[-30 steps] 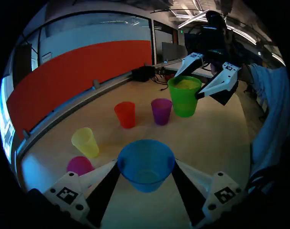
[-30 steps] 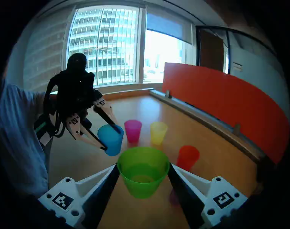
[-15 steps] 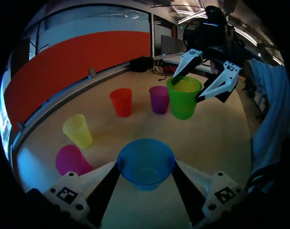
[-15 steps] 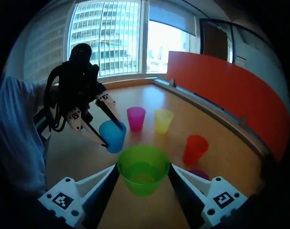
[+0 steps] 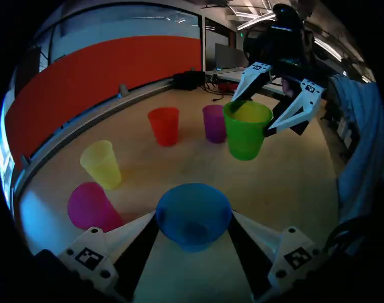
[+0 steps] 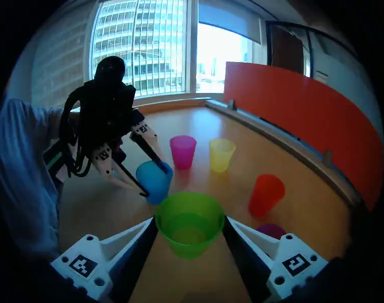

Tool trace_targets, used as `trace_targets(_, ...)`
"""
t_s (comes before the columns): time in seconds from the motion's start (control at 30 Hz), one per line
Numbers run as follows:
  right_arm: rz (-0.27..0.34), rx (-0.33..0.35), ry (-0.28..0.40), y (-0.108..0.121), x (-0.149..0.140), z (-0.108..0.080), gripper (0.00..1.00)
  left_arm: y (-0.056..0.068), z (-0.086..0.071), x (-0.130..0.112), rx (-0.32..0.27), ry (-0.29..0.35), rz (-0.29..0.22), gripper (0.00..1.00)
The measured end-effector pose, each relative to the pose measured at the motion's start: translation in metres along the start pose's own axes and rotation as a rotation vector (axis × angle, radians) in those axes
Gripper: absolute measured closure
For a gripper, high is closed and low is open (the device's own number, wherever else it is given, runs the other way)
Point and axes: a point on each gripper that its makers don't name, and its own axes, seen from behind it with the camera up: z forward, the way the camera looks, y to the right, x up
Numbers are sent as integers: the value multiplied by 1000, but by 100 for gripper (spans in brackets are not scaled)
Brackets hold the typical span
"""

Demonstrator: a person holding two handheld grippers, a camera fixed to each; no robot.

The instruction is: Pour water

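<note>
My left gripper [image 5: 193, 224] is shut on a blue cup [image 5: 193, 214], held upright above the wooden table [image 5: 288, 182]. In the right gripper view that blue cup [image 6: 153, 181] hangs farther off in the left gripper [image 6: 155, 178]. My right gripper [image 6: 190, 230] is shut on a green cup [image 6: 190, 222] with a little liquid at its bottom. The left gripper view shows the green cup [image 5: 246, 129] lifted off the table in the right gripper [image 5: 250, 118], beyond the blue cup and to its right.
On the table stand a pink cup [image 5: 91, 207], a yellow cup [image 5: 102, 164], an orange-red cup [image 5: 164, 125] and a purple cup [image 5: 214, 122]. A red wall panel [image 5: 91, 70] runs along the table's far edge. A sleeve [image 5: 361, 151] shows at right.
Both held cups have drawn closer together. The left gripper has moved forward, so the pink and yellow cups appear nearer. The purple cup has come into sight in the right gripper view.
</note>
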Motion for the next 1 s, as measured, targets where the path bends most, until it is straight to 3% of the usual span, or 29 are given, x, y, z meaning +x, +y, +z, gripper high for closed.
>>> trace_targets(0.3,2,1,-5,-2,-2,10,9,-3,0,-10,2,-5,-18,12)
trace_targets(0.43,0,0,-7,-2,-5,16,9,-5,-1,-16,13,-22,-18,4)
trace_targets(0.57,0,-1,-10,-3,-8,22,9,-7,-3,-21,21,-38,-24,3)
trace_targets(1.0,-4,-8,-17,-5,-25,41,8,2,-18,-36,19,-46,-50,3)
